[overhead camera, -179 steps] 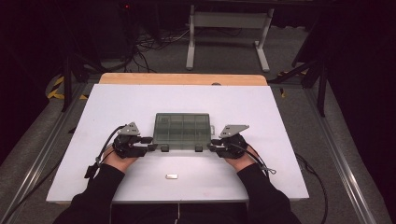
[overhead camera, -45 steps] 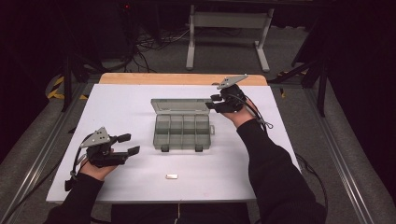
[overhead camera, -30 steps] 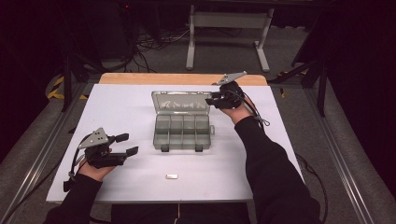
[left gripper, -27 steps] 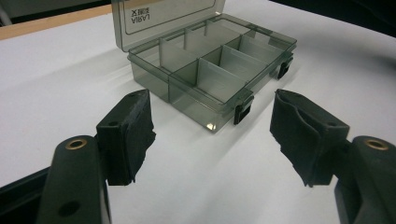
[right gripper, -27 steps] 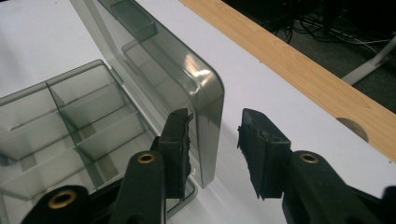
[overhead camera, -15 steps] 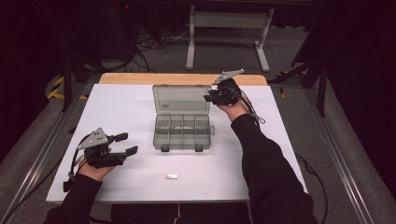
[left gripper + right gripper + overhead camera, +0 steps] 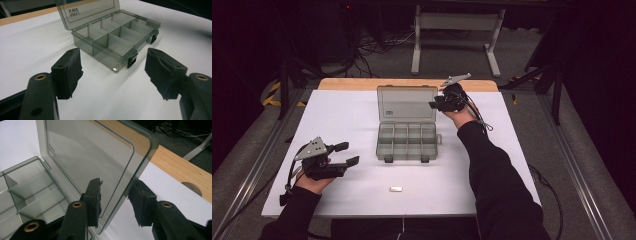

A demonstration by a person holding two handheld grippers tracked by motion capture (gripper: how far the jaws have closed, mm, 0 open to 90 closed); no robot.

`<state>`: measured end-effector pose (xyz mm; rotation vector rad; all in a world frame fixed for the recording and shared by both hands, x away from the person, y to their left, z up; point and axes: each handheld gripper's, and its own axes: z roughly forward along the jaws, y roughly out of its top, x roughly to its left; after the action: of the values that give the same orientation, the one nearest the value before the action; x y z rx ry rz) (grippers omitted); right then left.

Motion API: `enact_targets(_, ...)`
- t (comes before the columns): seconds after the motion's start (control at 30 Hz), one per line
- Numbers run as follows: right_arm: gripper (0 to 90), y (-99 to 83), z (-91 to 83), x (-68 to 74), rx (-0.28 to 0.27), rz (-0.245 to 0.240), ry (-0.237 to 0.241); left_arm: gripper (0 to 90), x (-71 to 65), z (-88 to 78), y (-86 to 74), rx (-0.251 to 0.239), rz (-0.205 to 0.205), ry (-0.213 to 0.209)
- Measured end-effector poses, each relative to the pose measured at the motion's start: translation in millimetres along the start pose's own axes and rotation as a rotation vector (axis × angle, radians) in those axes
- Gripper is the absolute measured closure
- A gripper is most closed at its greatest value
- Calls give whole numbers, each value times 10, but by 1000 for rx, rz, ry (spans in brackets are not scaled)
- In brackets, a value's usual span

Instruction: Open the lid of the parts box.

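Lid of the smoky-grey clear plastic compartment box (image 7: 406, 131) is being swung open; box sits mid-way across the white surface (image 7: 342, 115).

Right gripper (image 7: 438, 104) straddles the edge of the raised lid (image 7: 92, 160); its fingers (image 7: 93, 198) have just been opening, the lid edge stands between them, and I cannot tell whether the pads touch it. Left gripper (image 7: 346, 154) rests near the front-left, fingers (image 7: 68, 72) spread, nothing between them, aimed at the box's latch corner. Judged step: lid nearly upright, not laid back. Next move calls for easing it past vertical, then letting go. A small white piece (image 7: 396, 189) lies near the front edge; too small to identify. Lid label reads reversed and is partly cut off.
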<state>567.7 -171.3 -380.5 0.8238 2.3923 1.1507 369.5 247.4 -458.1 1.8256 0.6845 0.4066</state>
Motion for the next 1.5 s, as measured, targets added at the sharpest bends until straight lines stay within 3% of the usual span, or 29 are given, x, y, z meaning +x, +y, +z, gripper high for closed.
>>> enact_targets(0.23, 580, -28, 61, -23, 6, 14, 8, 302, 4, -3, -1, -1, -2, 0)
enact_targets(0.53, 479, -85, 168, -42, 30, 37, 30, 302, 3, -4, -1, -1, 0, 1)
enact_targets(1.5, 394, -263, 358, -115, 106, 100, 70, 302, 4, -2, -4, 2, 1, -1)
